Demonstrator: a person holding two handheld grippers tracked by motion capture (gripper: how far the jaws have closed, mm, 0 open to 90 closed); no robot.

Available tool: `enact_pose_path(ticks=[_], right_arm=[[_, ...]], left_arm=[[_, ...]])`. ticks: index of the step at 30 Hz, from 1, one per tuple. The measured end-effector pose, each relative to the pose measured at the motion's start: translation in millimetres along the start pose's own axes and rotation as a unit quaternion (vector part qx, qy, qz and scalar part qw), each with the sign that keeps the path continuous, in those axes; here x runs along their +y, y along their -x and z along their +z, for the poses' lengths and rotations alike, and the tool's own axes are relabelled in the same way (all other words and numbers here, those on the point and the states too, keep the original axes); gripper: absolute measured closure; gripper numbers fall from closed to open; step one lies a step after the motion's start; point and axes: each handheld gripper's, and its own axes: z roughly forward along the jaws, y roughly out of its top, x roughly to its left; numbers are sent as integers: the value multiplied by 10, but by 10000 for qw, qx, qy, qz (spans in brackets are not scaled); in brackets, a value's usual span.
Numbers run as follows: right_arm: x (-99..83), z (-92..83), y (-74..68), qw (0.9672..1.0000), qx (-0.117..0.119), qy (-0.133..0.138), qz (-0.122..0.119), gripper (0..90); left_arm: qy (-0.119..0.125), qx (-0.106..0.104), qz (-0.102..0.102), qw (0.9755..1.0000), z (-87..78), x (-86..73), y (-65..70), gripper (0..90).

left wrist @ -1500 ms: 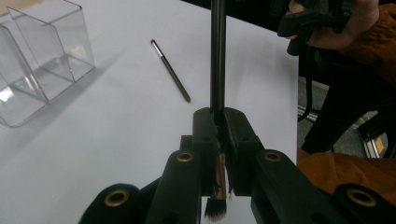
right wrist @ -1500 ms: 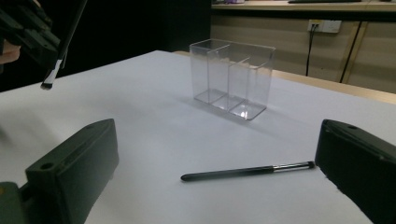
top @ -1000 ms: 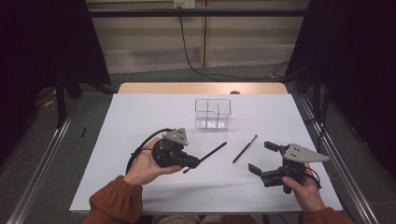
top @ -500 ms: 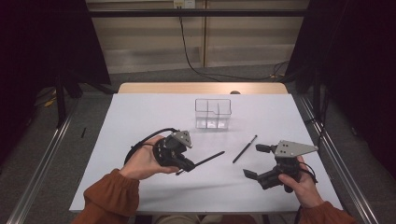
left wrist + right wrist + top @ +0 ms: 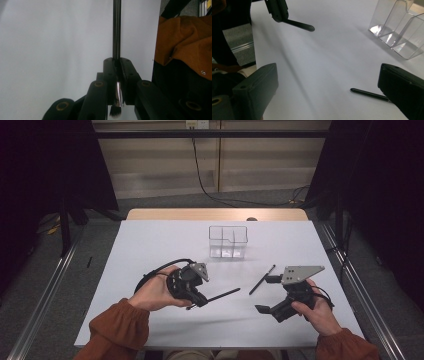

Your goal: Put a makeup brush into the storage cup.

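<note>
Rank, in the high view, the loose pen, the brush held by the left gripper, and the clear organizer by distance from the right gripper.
From the right gripper:
1. Loose pen, on the table just beside it.
2. Brush, to its left.
3. Clear organizer, at the table's far middle.

Your white rectangular table (image 5: 150, 245) was evenly lit from above, surroundings fell dark, soft shadows trailed your tools, the clear plastic divided box (image 5: 397, 32) glinted, your near black jaws blurred.

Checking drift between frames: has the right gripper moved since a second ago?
Yes. The right gripper has shifted left, closer to the loose black brush, which lies where it did below the clear organizer.
</note>
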Motion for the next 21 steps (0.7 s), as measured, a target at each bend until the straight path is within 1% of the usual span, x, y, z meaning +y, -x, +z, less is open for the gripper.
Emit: enact_pose_path(ticks=[1, 2, 3, 5, 6, 7, 8, 9, 10, 11, 12, 13, 14, 16, 17, 18, 19, 21], right_arm=[[17, 15, 0, 10000, 17, -55, -5, 23], [54, 41, 1, 9998, 54, -178, -57, 23], [54, 41, 1, 9998, 54, -178, -57, 23], [97, 67, 1, 9995, 131, -287, -77, 24], [118, 81, 4, 9992, 180, -353, -98, 24], [138, 92, 9, 9989, 261, -374, -117, 25], [155, 105, 10, 9987, 346, -373, -101, 31], [174, 121, 11, 9982, 413, -432, -111, 28], [189, 140, 8, 9979, 417, -462, -155, 21], [203, 159, 4, 9975, 478, -489, -176, 19], [219, 178, 4, 9968, 538, -542, -218, 20], [238, 195, -1, 9963, 567, -595, -256, 21], [257, 209, -5, 9957, 598, -649, -294, 21], [301, 228, -7, 9939, 686, -780, -374, 22], [321, 236, -8, 9931, 715, -834, -418, 21], [342, 242, -14, 9921, 742, -914, -425, 21], [360, 252, -18, 9914, 748, -980, -444, 22], [389, 283, -26, 9889, 787, -1147, -530, 22]], left_arm=[[-17, -14, -40, 10000, 0, -1, 3, 840], [-34, -1, -30, 10000, -1, 1, -3, 841], [-54, 11, -16, 10000, -3, 2, -8, 841], [-111, -21, -15, 9999, 1, 5, -20, 840], [-159, -45, 19, 9999, 8, 6, -25, 841], [-175, -14, -18, 9998, 18, 6, -18, 841], [-209, 0, 8, 9998, 23, 8, -25, 840], [-230, -10, -15, 9997, 28, 8, -24, 840], [-243, -7, -10, 9997, 33, 8, -28, 841], [-246, 22, -24, 9997, 41, 6, -29, 841], [-285, 5, -32, 9996, 43, 7, -28, 840], [-296, 21, -14, 9996, 51, 6, -30, 841], [-357, 23, 23, 9994, 54, 7, -31, 841], [-395, 51, 12, 9992, 70, 3, -24, 841], [-393, 20, -18, 9992, 79, 3, -21, 841], [-426, 79, 29, 9991, 87, 5, -21, 841], [-427, 70, 32, 9991, 96, 7, -20, 841], [-443, 76, 43, 9990, 109, 13, -15, 841]])
